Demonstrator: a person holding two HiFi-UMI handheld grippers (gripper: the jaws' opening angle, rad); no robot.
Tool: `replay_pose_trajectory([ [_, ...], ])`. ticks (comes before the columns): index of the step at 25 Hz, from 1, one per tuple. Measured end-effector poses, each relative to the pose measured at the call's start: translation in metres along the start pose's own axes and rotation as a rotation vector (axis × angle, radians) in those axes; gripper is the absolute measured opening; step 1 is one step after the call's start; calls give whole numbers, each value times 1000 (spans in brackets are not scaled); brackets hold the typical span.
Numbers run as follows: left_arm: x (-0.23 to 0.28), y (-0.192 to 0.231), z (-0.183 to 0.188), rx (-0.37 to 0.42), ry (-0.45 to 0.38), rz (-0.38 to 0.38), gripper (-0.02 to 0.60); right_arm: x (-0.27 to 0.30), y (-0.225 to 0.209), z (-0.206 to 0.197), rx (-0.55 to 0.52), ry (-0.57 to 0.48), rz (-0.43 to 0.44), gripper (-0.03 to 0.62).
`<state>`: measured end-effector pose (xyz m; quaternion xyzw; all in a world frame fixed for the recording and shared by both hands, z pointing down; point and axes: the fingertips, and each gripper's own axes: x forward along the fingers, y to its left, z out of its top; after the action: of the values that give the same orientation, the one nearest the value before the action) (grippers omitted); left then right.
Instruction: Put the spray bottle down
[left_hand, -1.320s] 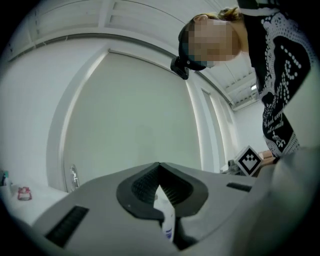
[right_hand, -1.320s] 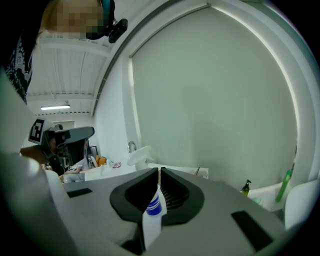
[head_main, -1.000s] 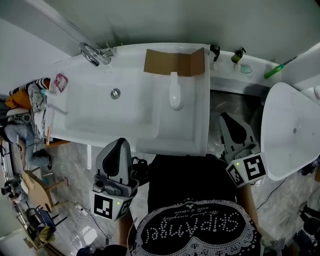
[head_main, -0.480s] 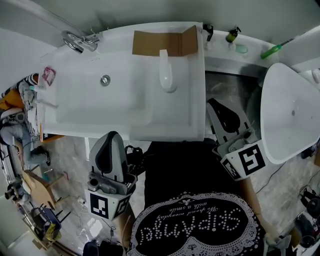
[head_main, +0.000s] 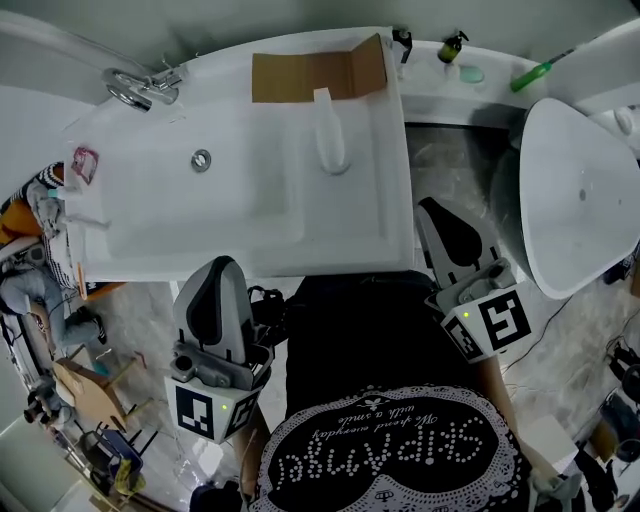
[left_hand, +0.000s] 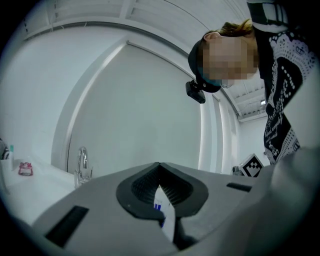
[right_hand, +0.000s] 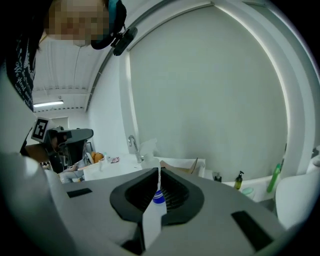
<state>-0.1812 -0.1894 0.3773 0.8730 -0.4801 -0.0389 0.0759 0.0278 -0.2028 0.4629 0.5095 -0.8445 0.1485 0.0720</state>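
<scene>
Closest to the person, the left hand-held gripper (head_main: 222, 268) hangs just short of the near edge of the washbasin (head_main: 392, 235). Its own view shows the jaws (left_hand: 159, 167) clenched together, with nothing from the washbasin between them. The right hand-held gripper (head_main: 437, 215) sits off the near right corner, beside the right edge, and it too is closed on itself (right_hand: 159, 172). In both gripper views a thin white strip with a blue mark shows in the seam, and it looks like part of the tool rather than something held. Further in, the spray bottle (head_main: 330, 140) rests on the flat ledge to the right of the bowl, roughly midway between the near and far edges, and neither tool touches it. The right gripper view shows it standing upright (right_hand: 144, 149), so its long axis is vertical, with the trigger head on top. By that reading it is already set down. It lies ahead and to the left of the right tool and ahead and to the right of the left one, and the right one looks nearer. Just behind the bottle, a folded piece of cardboard (head_main: 300, 75) lies along the far edge. The faucet (head_main: 130, 88) stands at the far left corner.
</scene>
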Motion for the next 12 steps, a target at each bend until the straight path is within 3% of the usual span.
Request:
replay_pose_trajectory([
  [12,0,36,-9,-19,50,-95,3,-10,0,-12,56,31,-167,28],
])
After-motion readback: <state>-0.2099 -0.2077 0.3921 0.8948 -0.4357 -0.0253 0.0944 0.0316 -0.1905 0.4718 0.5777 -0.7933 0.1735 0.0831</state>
